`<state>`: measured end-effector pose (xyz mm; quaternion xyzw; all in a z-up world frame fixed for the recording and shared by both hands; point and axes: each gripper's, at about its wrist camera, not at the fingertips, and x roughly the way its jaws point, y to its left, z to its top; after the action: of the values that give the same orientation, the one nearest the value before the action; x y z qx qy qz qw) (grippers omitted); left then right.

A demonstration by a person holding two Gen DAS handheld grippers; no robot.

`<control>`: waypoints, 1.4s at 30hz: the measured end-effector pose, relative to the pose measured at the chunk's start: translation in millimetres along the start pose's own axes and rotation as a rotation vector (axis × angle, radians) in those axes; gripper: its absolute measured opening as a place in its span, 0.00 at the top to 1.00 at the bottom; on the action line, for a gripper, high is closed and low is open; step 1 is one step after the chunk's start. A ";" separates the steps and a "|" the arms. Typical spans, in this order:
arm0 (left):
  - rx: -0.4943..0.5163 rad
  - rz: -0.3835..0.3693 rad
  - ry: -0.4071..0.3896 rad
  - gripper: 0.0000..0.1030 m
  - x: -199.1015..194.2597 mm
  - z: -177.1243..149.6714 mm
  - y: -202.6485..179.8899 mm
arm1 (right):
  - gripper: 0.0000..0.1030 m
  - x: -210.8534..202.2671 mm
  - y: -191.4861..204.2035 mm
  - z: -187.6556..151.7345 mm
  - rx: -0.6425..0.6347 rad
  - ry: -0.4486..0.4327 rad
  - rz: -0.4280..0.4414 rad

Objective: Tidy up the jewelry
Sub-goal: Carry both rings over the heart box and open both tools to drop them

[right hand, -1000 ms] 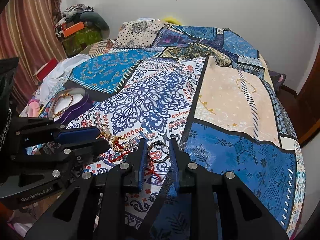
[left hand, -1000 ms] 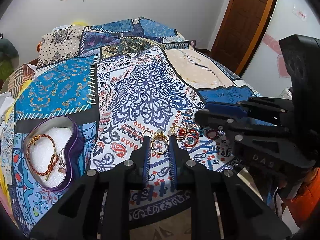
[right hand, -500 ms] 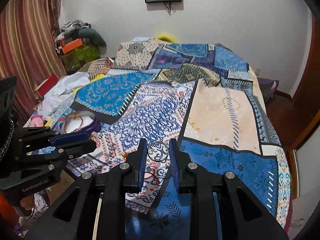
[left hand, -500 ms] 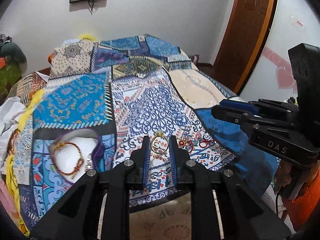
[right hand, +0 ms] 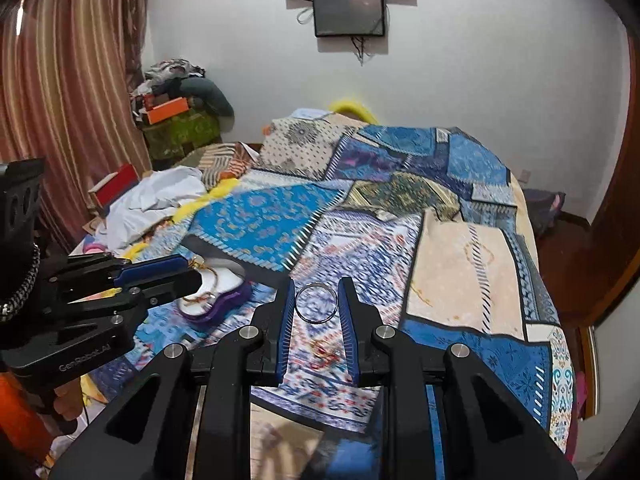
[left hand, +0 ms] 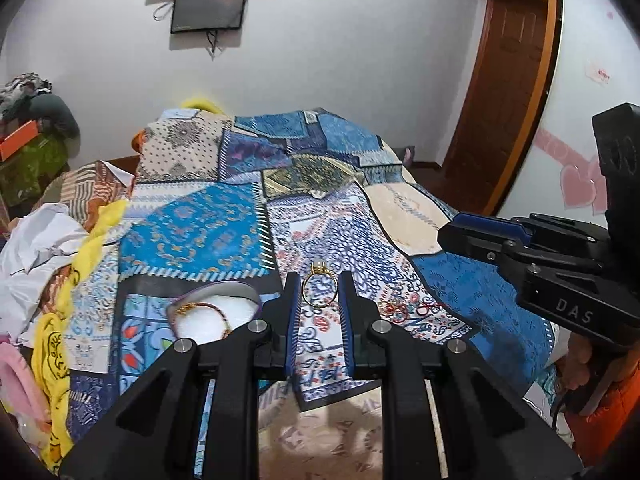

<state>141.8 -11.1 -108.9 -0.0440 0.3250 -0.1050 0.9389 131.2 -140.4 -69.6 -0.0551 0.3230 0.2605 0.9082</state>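
Low in the middle of the left wrist view, the left gripper is pinched narrow on a gold ring with a pale stone, and only this view catches the red jewelry lying on the patchwork bedspread at centre right. Over in the right wrist view, the right gripper clamps a plain silver ring just as tightly. At left there sits the purple heart-shaped box with a bracelet inside, half behind the other tool.

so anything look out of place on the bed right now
Yes: a few small red pieces of jewelry lie loose on the patterned bedspread, apart from the purple heart-shaped box that already holds a bracelet.
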 end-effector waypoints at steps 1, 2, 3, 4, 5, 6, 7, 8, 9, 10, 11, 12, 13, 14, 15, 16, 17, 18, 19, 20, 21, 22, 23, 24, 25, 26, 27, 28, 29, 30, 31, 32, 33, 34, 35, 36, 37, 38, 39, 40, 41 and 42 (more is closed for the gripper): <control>-0.005 0.004 -0.006 0.83 -3.2 0.2 3.3 | 0.81 -0.2 4.0 1.8 -0.004 -0.005 0.005; -0.009 0.007 -0.011 0.83 -5.4 0.2 6.0 | 0.81 -0.3 8.6 3.6 -0.009 -0.009 0.009; -0.014 0.013 -0.017 0.83 -8.3 0.2 9.6 | 0.81 -0.5 12.5 4.4 -0.013 -0.012 0.012; -0.019 0.017 -0.022 0.83 -10.6 0.3 13.0 | 0.81 -0.6 17.9 5.9 -0.019 -0.016 0.016; -0.025 0.022 -0.028 0.83 -14.1 0.3 17.3 | 0.81 0.3 21.3 7.1 -0.024 -0.018 0.020; -0.028 0.026 -0.032 0.83 -17.4 -0.6 20.2 | 0.81 0.6 25.0 8.0 -0.028 -0.020 0.025; -0.032 0.031 -0.036 0.83 -20.0 -1.4 22.7 | 0.81 2.0 30.0 9.1 -0.035 -0.021 0.033; -0.037 0.038 -0.041 0.83 -23.3 -2.1 27.0 | 0.81 3.1 33.8 9.9 -0.039 -0.021 0.037; -0.040 0.043 -0.044 0.83 -25.9 -2.9 30.4 | 0.81 5.6 39.0 11.2 -0.045 -0.020 0.046; -0.045 0.049 -0.047 0.83 -28.4 -3.8 34.8 | 0.81 6.1 41.9 11.5 -0.049 -0.020 0.050; -0.049 0.054 -0.049 0.83 -30.1 -4.7 38.4 | 0.81 8.3 46.7 12.4 -0.054 -0.020 0.058; -0.054 0.060 -0.051 0.83 -32.7 -6.4 42.8 | 0.81 9.7 50.4 13.0 -0.057 -0.019 0.064; -0.059 0.065 -0.052 0.83 -34.3 -7.4 46.6 | 0.81 10.9 54.5 13.3 -0.061 -0.018 0.071; -0.064 0.071 -0.053 0.83 -35.7 -8.5 50.5 | 0.81 13.1 59.0 14.1 -0.066 -0.017 0.078; -0.070 0.077 -0.055 0.83 -37.4 -9.9 55.0 | 0.81 16.0 63.7 14.9 -0.072 -0.015 0.086; -0.076 0.081 -0.056 0.83 -38.8 -11.3 59.4 | 0.81 16.8 66.7 14.7 -0.075 -0.014 0.091; -0.083 0.086 -0.057 0.83 -39.8 -12.7 63.9 | 0.81 18.9 70.5 15.3 -0.078 -0.011 0.097; -0.089 0.089 -0.057 0.83 -40.0 -14.1 68.0 | 0.81 22.2 74.6 16.1 -0.082 -0.009 0.102; -0.098 0.092 -0.056 0.83 -39.4 -15.4 72.9 | 0.81 23.0 77.1 15.8 -0.084 -0.007 0.107; -0.104 0.094 -0.054 0.83 -38.9 -16.2 75.8 | 0.81 24.7 79.4 16.0 -0.086 -0.005 0.112; -0.113 0.096 -0.051 0.83 -37.6 -17.3 80.2 | 0.81 26.5 81.8 16.4 -0.088 -0.003 0.116; -0.120 0.098 -0.047 0.83 -36.1 -18.2 83.6 | 0.81 29.1 83.9 16.8 -0.090 0.000 0.120; -0.127 0.101 -0.043 0.83 -34.6 -19.6 87.2 | 0.81 32.4 85.8 17.2 -0.091 0.005 0.124; -0.133 0.102 -0.038 0.83 -32.3 -20.9 90.8 | 0.81 36.0 87.4 17.5 -0.092 0.010 0.128; -0.137 0.102 -0.033 0.83 -30.4 -21.9 93.2 | 0.81 38.0 88.7 17.4 -0.093 0.014 0.130; -0.142 0.101 -0.028 0.83 -27.8 -23.1 95.8 | 0.81 41.7 89.5 17.6 -0.093 0.019 0.133; -0.146 0.100 -0.021 0.83 -24.5 -24.3 98.4 | 0.81 45.3 90.0 17.9 -0.091 0.025 0.136; -0.149 0.099 -0.014 0.83 -21.3 -25.3 99.7 | 0.81 49.2 90.6 18.1 -0.090 0.032 0.139; -0.151 0.096 -0.006 0.83 -17.4 -26.5 100.9 | 0.81 53.7 91.1 18.3 -0.088 0.039 0.141; -0.152 0.093 0.004 0.83 -12.8 -28.3 101.8 | 0.81 58.3 91.9 18.2 -0.088 0.047 0.142; -0.152 0.090 0.013 0.83 -8.1 -29.4 102.3 | 0.81 63.3 92.0 18.2 -0.087 0.056 0.145; -0.152 0.088 0.020 0.83 -4.4 -30.4 103.2 | 0.81 67.7 92.1 18.1 -0.085 0.065 0.147; -0.152 0.082 0.030 0.83 -0.1 -31.7 103.2 | 0.81 72.3 91.7 17.9 -0.084 0.074 0.150; -0.151 0.079 0.038 0.83 4.1 -32.6 103.8 | 0.81 77.8 91.3 17.8 -0.083 0.084 0.151; -0.150 0.077 0.045 0.83 8.8 -33.4 104.3 | 0.81 81.9 91.2 18.0 -0.082 0.092 0.152; -0.151 0.074 0.054 0.83 14.4 -33.9 104.9 | 0.81 86.3 90.3 18.1 -0.081 0.100 0.155; -0.153 0.071 0.060 0.83 17.7 -34.2 105.4 | 0.81 91.8 89.2 18.1 -0.077 0.112 0.162; -0.154 0.068 0.066 0.83 22.4 -34.3 106.2 | 0.81 95.7 88.2 18.2 -0.073 0.121 0.168; -0.154 0.065 0.073 0.83 27.2 -34.4 106.4 | 0.81 101.1 87.1 18.0 -0.068 0.131 0.173; -0.153 0.064 0.078 0.83 31.4 -34.3 107.1 | 0.81 104.6 86.8 17.4 -0.066 0.139 0.176; -0.152 0.061 0.083 0.83 36.1 -34.3 107.6 | 0.81 108.0 85.9 17.1 -0.065 0.146 0.176; -0.150 0.060 0.087 0.83 39.2 -34.5 107.3 | 0.81 112.8 84.9 16.3 -0.061 0.156 0.177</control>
<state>168.6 84.1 -175.8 -0.0999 0.3736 -0.0539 0.9206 171.1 -13.8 -120.4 -0.0742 0.3882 0.3443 0.8516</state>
